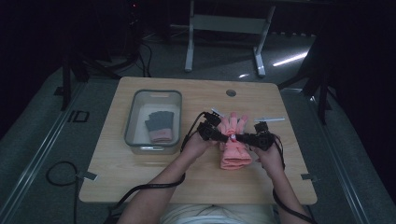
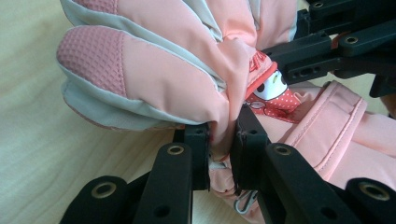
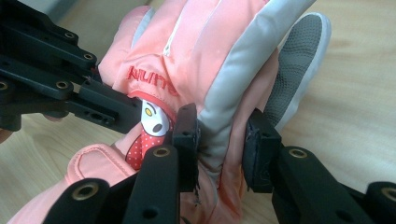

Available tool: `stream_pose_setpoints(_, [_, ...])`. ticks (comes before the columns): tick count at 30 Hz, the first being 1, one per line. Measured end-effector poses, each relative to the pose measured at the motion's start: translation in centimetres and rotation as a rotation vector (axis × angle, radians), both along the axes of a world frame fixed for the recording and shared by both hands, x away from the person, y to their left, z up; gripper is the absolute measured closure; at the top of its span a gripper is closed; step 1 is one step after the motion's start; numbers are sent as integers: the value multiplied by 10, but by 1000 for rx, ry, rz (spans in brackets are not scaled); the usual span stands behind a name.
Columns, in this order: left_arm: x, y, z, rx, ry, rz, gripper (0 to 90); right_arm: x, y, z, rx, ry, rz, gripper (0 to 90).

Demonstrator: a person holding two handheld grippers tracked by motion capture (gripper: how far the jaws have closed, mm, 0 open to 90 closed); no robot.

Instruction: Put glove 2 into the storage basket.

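Pinching pink glove (image 1: 235, 142) at frame centre: left gripper (image 2: 219, 154) and right gripper (image 3: 219, 149) both clamping thin folds. Risking fabric slipping free.

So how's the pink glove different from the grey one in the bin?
The pink glove lies on the bare table; the grey glove lies in the clear bin. The pink glove is gripped by the left gripper and right gripper; the grey glove lies untouched. The pink glove looks bulkier. Both point their fingers away from the person.
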State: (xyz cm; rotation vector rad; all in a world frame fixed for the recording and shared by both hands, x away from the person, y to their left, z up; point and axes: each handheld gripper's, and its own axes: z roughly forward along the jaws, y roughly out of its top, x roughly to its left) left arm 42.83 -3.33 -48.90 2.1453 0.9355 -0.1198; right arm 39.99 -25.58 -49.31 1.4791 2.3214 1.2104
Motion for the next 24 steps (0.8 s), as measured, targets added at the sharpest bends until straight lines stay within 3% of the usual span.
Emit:
stream_pose_setpoints(5, [-2,6,22,-4,-41,16,787,0,3,21,5,-50,12,699])
stream_pose_setpoints(7, [-2,6,22,-4,-41,16,787,0,5,24,5,-57,14,699])
stream_pose_setpoints(8, [-3,9,29,5,-58,21,787,0,5,24,5,-57,14,700])
stream_pose_setpoints(9, [-4,13,35,10,-67,25,787,0,11,34,1,-76,20,699])
stream_pose_setpoints(11, [-4,16,38,12,-70,26,787,2,15,38,6,-84,31,700])
stream_pose_setpoints(24, [-3,69,67,18,-101,93,788,15,62,62,18,-124,86,700])
